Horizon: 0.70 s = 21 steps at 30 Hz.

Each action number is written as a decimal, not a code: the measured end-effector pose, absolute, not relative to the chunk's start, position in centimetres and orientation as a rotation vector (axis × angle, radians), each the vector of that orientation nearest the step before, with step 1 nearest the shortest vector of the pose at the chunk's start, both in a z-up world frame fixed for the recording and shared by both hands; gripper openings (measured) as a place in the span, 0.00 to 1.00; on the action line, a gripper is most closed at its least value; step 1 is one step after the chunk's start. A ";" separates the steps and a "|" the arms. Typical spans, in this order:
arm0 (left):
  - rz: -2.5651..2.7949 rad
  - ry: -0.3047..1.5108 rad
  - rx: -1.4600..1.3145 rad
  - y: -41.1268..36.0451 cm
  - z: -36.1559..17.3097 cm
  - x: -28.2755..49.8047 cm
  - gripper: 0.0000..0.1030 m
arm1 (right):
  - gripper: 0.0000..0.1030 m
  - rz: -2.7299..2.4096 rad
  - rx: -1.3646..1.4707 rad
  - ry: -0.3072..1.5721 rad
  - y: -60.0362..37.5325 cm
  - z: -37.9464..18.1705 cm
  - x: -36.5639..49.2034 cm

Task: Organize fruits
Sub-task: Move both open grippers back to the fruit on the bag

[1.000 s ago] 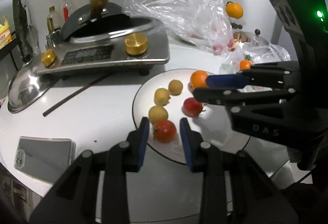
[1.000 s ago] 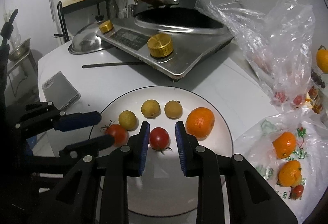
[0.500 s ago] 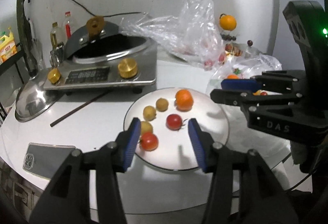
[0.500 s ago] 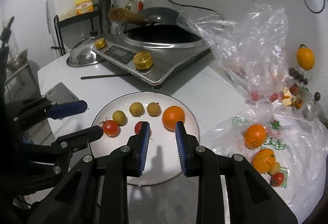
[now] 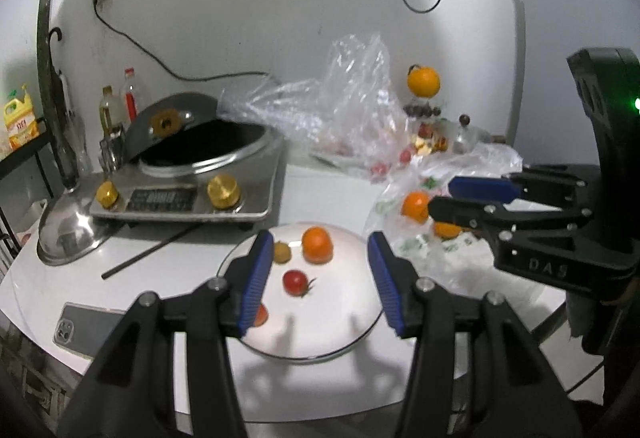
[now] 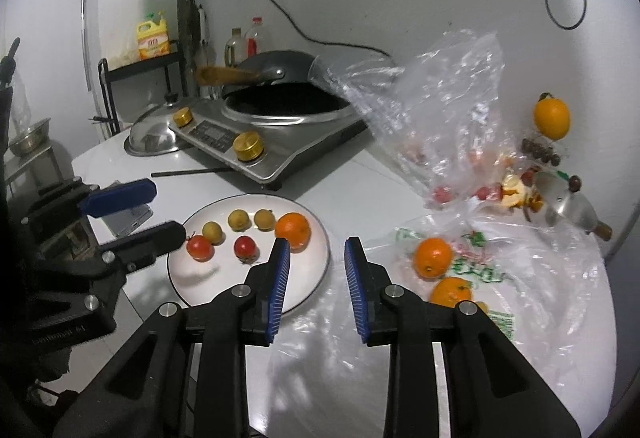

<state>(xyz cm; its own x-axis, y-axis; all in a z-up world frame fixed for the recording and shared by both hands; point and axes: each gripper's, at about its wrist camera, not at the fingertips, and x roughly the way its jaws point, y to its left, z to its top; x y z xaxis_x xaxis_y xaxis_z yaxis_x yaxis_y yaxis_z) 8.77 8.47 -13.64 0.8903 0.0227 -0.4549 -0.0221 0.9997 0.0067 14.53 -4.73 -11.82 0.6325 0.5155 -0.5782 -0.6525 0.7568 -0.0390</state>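
A white plate (image 6: pixel 316 270) (image 5: pixel 344 334) on the white table holds an orange (image 6: pixel 293 230) (image 5: pixel 317 245), two red tomatoes (image 6: pixel 245 246) (image 5: pixel 295 282) and three small yellow-brown fruits (image 6: pixel 239 218). My left gripper (image 5: pixel 318 284) is open and empty, held above the plate's near side. My right gripper (image 6: pixel 316 288) is open and empty, above the plate's right edge. Two more oranges (image 6: pixel 433 258) (image 5: pixel 416 205) lie on a clear plastic bag (image 6: pixel 520 278) to the right.
A steel induction cooker with a black wok (image 6: pixel 280 125) (image 5: pixel 200 173) stands behind the plate, with a steel lid (image 5: pixel 68 234) at its left. A phone (image 5: pixel 92 330) lies at the table's left front. A crumpled clear bag (image 6: pixel 432 117) and scraps sit at the back right.
Both grippers have pulled back and up from the plate, so the whole table shows. Both have opened wider, the left one most. The fruits on the plate have not moved.
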 end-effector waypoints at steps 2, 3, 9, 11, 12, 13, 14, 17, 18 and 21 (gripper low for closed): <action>0.021 0.457 0.004 7.8 -13.1 8.5 0.49 | 0.30 0.672 -0.251 0.563 -5.4 -11.4 14.3; 0.019 0.451 0.006 7.5 -12.8 8.4 0.49 | 0.30 0.671 -0.249 0.555 -5.9 -11.1 14.1; 0.009 0.421 0.010 5.5 -11.6 7.8 0.50 | 0.34 0.658 -0.241 0.519 -8.2 -9.9 13.3; 0.009 0.405 0.009 5.1 -11.2 7.5 0.50 | 0.37 0.655 -0.233 0.507 -8.9 -9.5 13.1; 0.008 0.398 0.010 4.9 -11.0 7.4 0.50 | 0.37 0.653 -0.230 0.503 -9.2 -9.4 13.0; 0.008 0.396 0.014 4.6 -10.8 7.4 0.50 | 0.37 0.651 -0.224 0.498 -9.6 -9.1 12.9; 0.009 0.398 0.020 4.4 -10.7 7.5 0.52 | 0.37 0.652 -0.219 0.494 -9.9 -9.0 12.8; 0.005 0.401 0.025 3.5 -10.5 7.7 0.70 | 0.37 0.649 -0.213 0.477 -10.8 -8.5 12.5; 0.005 0.393 0.017 3.4 -10.4 7.6 0.70 | 0.37 0.649 -0.209 0.471 -11.1 -8.3 12.4; 0.000 0.382 0.008 2.7 -9.9 7.7 0.70 | 0.37 0.644 -0.200 0.460 -12.1 -8.0 12.3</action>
<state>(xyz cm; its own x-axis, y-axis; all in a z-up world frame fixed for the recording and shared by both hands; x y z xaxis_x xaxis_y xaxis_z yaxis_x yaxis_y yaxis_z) 7.68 2.73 -9.94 0.9280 0.0011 -0.3726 0.0020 1.0000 0.0080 12.27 -12.06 -7.97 0.7042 0.5312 -0.4711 -0.6182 0.7851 -0.0388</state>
